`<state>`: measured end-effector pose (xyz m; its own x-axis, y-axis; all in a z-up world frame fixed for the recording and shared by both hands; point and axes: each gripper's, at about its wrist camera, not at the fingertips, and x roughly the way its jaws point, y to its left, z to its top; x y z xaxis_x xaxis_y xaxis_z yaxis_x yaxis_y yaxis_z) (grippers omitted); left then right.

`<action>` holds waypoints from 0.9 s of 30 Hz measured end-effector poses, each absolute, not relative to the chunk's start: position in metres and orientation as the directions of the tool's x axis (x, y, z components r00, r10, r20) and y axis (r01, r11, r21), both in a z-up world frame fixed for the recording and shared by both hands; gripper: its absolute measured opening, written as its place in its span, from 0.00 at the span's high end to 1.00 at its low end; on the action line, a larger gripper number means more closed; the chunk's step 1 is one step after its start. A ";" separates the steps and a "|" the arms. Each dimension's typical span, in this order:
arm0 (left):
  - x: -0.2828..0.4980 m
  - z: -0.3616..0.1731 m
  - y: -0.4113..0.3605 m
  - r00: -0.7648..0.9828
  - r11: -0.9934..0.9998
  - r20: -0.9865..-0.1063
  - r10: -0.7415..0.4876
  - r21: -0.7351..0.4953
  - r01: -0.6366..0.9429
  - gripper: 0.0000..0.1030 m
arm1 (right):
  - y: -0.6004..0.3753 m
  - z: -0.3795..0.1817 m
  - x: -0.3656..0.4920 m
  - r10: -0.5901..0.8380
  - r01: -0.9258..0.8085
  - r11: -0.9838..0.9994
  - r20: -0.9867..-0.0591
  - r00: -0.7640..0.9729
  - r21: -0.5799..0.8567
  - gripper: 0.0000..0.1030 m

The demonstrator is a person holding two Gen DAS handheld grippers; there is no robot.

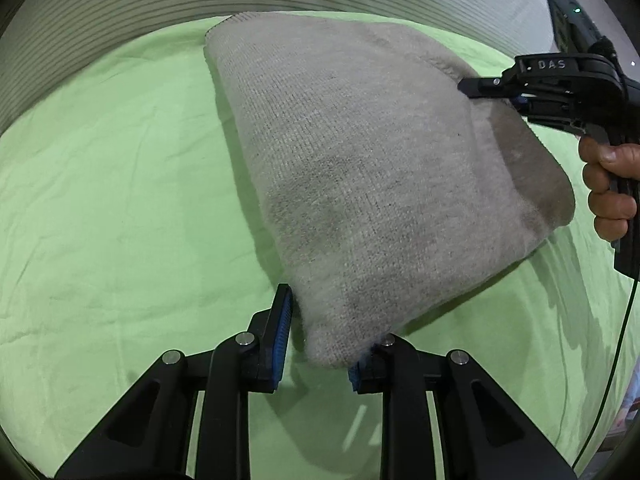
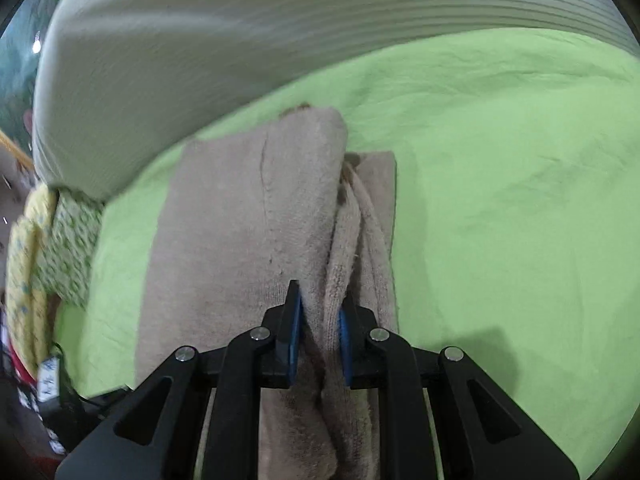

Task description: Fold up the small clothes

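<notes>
A beige knitted garment [image 1: 360, 168] is lifted off the green sheet [image 1: 100, 200], folded over and hanging between both grippers. My left gripper [image 1: 324, 340] is shut on its near corner. My right gripper [image 1: 492, 90] comes in from the right and pinches the far right edge. In the right wrist view the right gripper [image 2: 320, 332] is shut on bunched layers of the same garment [image 2: 240, 220], which stretches away over the green sheet [image 2: 500, 200]. The garment's underside is hidden.
A white ribbed wall or headboard [image 1: 120, 4] curves along the back; it also shows in the right wrist view [image 2: 240, 40]. A yellow-green patterned cloth [image 2: 48, 240] lies at the left edge. A hand [image 1: 608, 184] holds the right gripper's handle.
</notes>
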<state>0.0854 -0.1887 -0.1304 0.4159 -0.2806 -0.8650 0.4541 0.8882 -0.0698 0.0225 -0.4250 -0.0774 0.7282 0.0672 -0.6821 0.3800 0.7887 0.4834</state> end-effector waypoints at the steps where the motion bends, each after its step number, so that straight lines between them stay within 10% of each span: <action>1: 0.086 -0.132 -0.188 0.414 0.888 -0.867 -0.278 -0.068 0.454 0.77 | -0.423 -0.073 0.022 0.043 0.382 0.801 -0.679 0.732 0.462 0.83; 8: 0.094 -0.134 -0.193 0.404 0.888 -0.876 -0.263 -0.056 0.457 0.77 | -0.422 -0.081 0.032 0.039 0.403 0.799 -0.708 0.706 0.445 0.83; 15: 0.097 -0.134 -0.211 0.398 0.904 -0.877 -0.269 -0.087 0.419 0.73 | -0.425 -0.069 -0.014 0.062 0.436 0.699 -0.656 0.752 0.567 0.57; 27: 0.091 -0.136 -0.183 0.390 0.927 -0.870 -0.303 -0.173 0.334 0.62 | -0.367 -0.085 -0.078 -0.011 0.445 0.750 -0.663 0.748 0.490 0.57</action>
